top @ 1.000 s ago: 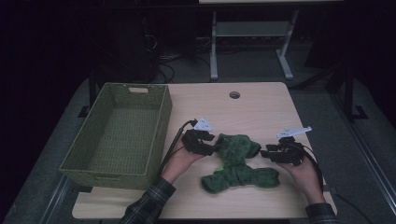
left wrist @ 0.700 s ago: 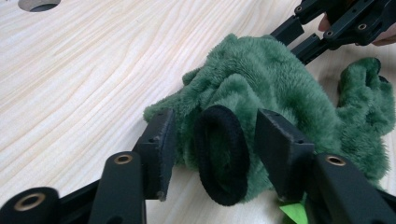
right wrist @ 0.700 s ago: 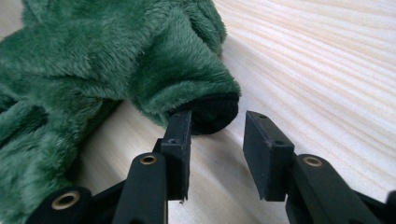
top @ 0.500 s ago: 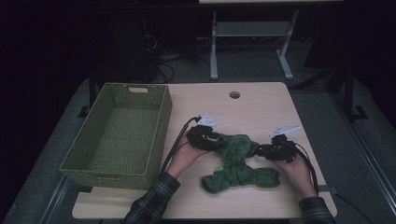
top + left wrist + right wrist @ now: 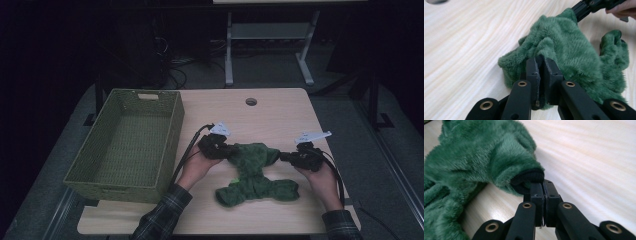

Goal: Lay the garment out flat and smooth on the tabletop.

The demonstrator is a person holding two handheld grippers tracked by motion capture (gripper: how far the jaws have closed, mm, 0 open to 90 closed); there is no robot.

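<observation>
At the left of the high view sits a woven green basket (image 5: 127, 145), rectangular, with a slot handle in its far wall, on the pale wood-grain worktop (image 5: 280, 115). A round cable hole (image 5: 251, 101) shows near the upper middle of the board. Just right of the basket, the left gripper (image 5: 229, 150) has just been closing, and its black jaws now pinch a fold of the green fleece garment (image 5: 255, 172) — in the left gripper view the pads (image 5: 534, 75) stand nearly together with plush pile between them. The garment lies crumpled at the lower centre of the worktop, soft and fuzzy, with lobed ends. At the right, the right gripper (image 5: 286, 157) has also just been closing; in the right gripper view its jaws clamp a dark ribbed cuff (image 5: 529, 178) at the garment's edge. No readable writing shows.
</observation>
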